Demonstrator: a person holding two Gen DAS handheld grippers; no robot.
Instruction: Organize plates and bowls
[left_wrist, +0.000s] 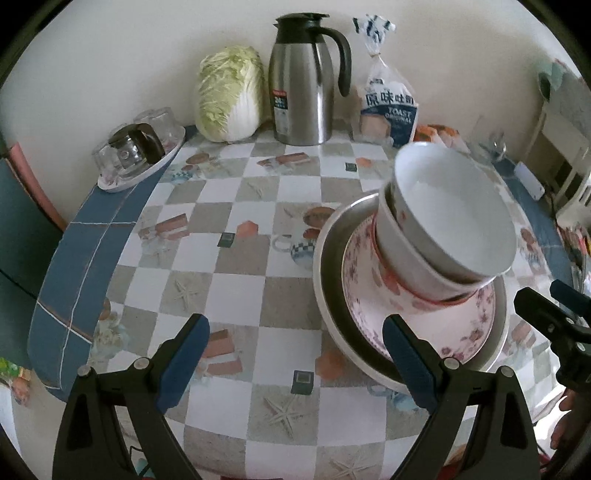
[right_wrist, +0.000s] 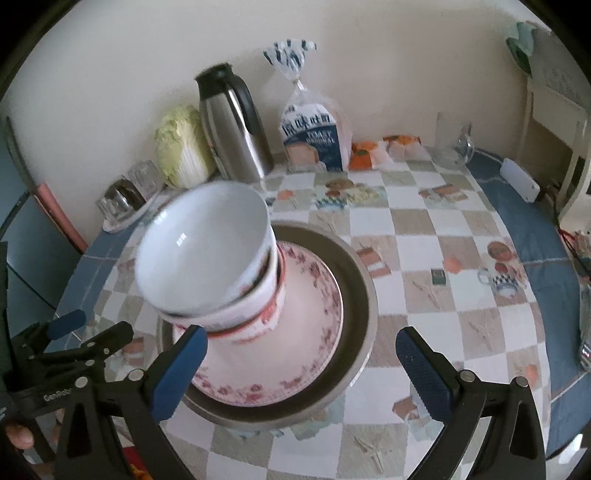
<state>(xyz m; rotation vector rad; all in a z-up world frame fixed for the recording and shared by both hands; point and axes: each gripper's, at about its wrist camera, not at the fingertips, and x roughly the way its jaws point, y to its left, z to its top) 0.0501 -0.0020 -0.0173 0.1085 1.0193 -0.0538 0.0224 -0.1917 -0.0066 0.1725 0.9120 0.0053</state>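
Two white bowls with red patterns are nested, the top bowl (left_wrist: 454, 218) (right_wrist: 203, 254) sitting in the lower bowl (left_wrist: 410, 269) (right_wrist: 255, 314). They stand on a pink floral plate (left_wrist: 461, 332) (right_wrist: 306, 332), which lies on a larger dark plate with a pale rim (left_wrist: 332, 295) (right_wrist: 358, 288). My left gripper (left_wrist: 297, 354) is open and empty, just left of the stack. My right gripper (right_wrist: 301, 369) is open and empty, its jaws either side of the stack's near edge. The left gripper also shows in the right wrist view (right_wrist: 92, 328), the right gripper in the left wrist view (left_wrist: 554, 302).
At the back of the checked table (left_wrist: 236, 266) stand a steel thermos jug (left_wrist: 303, 81) (right_wrist: 232, 129), a napa cabbage (left_wrist: 229, 96) (right_wrist: 181, 147) and a bag of toast (left_wrist: 388, 107) (right_wrist: 314, 136). A tray of upturned glasses (left_wrist: 136, 155) (right_wrist: 125, 199) sits back left.
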